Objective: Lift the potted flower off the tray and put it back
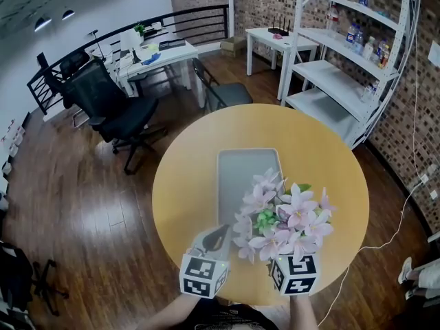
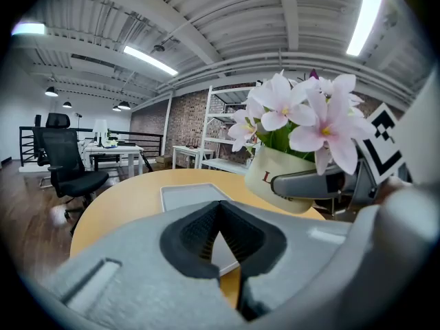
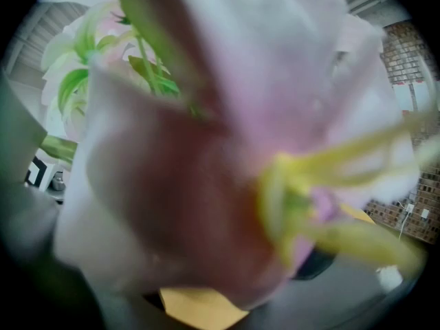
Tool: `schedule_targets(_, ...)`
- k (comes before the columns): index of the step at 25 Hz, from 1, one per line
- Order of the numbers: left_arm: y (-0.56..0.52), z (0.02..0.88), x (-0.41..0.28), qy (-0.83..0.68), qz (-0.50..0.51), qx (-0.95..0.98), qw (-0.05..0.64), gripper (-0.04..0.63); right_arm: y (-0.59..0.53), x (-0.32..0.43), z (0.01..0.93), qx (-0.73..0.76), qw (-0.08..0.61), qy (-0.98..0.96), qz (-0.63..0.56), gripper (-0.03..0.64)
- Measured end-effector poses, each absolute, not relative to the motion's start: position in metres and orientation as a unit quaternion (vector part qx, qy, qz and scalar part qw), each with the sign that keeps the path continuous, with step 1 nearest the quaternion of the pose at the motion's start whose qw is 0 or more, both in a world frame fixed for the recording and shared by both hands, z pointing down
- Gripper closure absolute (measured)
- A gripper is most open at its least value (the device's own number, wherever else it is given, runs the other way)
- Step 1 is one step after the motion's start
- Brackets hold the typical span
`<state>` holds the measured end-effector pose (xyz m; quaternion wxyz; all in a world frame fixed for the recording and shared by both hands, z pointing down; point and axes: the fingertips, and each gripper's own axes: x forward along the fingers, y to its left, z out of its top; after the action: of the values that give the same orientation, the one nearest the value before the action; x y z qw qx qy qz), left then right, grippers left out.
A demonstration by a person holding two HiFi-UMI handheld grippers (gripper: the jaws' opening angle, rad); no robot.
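Your right tongs (image 2: 304, 184) are clamped on the potted flower (image 1: 282, 218). From the left gripper view, one grey jaw lies pressed along the side of the cream pot (image 2: 280, 174). The right gripper view itself is smothered by a blurred pink bloom (image 3: 227, 150), so the grip can't be read from there.

The pot hangs in the air, clear of the tray (image 1: 240, 177). It is up above the tray's near right corner and leans a little. The tray's grey floor shows bare, with nothing standing on it.

Your left tongs (image 1: 218, 234) sit just beside the tray's near left corner. Their tips are pressed together (image 2: 218, 218) with nothing between them. They have no part in the hold.

So the lift looks done and the return is what remains. You would need to carry the pot back over the tray's floor, bring it level, lower it until its base sits flat, and then let the right tongs open.

The blooms hide the pot's base from your head view, so judging the touchdown may be awkward. The left gripper view gives you the better look at the gap between the pot and the tabletop (image 1: 323, 157) around the tray.
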<state>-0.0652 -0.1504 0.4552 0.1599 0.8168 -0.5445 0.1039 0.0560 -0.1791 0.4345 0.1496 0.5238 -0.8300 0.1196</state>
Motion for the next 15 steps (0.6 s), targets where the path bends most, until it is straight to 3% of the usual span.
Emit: schedule_targets(15, -0.163, 0.448, -0.082, -0.555, 0.084, 0.809, 0.174, 0.592, -0.210, 0.042, 0.464, 0.522, 0.165, -0.827, 0.131, 0.097)
